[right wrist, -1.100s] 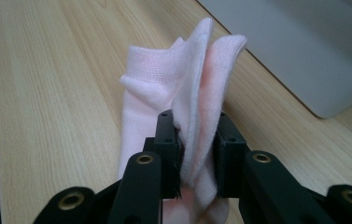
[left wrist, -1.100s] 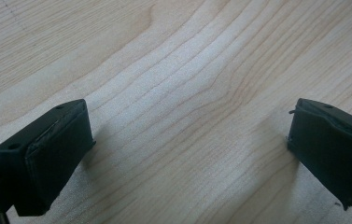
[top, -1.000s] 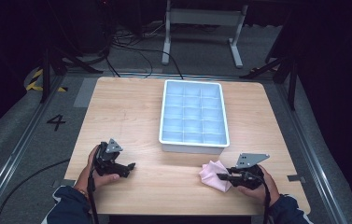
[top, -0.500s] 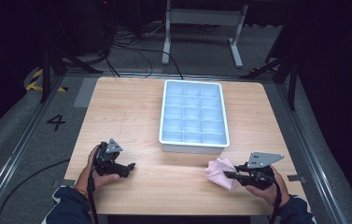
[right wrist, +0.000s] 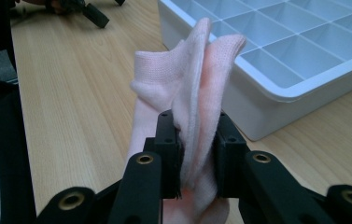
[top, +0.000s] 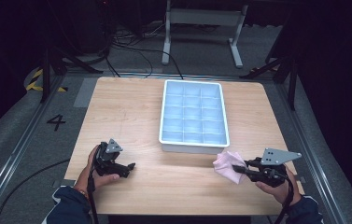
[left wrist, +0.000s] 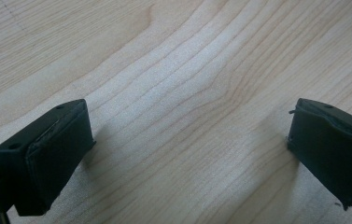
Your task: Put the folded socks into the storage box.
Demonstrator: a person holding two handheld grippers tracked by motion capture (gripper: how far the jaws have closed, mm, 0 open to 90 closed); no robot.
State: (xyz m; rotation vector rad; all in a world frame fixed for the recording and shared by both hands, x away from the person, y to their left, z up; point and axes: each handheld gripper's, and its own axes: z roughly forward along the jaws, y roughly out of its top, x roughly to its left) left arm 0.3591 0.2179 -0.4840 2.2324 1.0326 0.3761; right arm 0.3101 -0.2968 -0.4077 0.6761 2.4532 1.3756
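Note:
A pink sock (top: 227, 164) (right wrist: 190, 88), folded and bunched, is pinched in my right gripper (top: 240, 170) (right wrist: 195, 154), whose jaws press on it from both sides. The sock is lifted just off the wooden table (top: 131, 116) near its front right, close to the near right corner of a white compartment tray (top: 165, 112) (right wrist: 276, 91). My left gripper (top: 126, 169) (left wrist: 187, 154) rests low over the table's front left. Its jaws stand wide apart with bare wood between them.
The tray holds several empty square cells and stands at the table's middle back. Dark floor, cables and a metal stand (top: 201, 18) lie beyond the far edge. A floor mark "4" (top: 56, 122) is at the left. The person's sleeves come in at the bottom.
My right gripper has risen and drifted right toward the table's edge, carrying the sock off the surface. The left gripper has stayed put.

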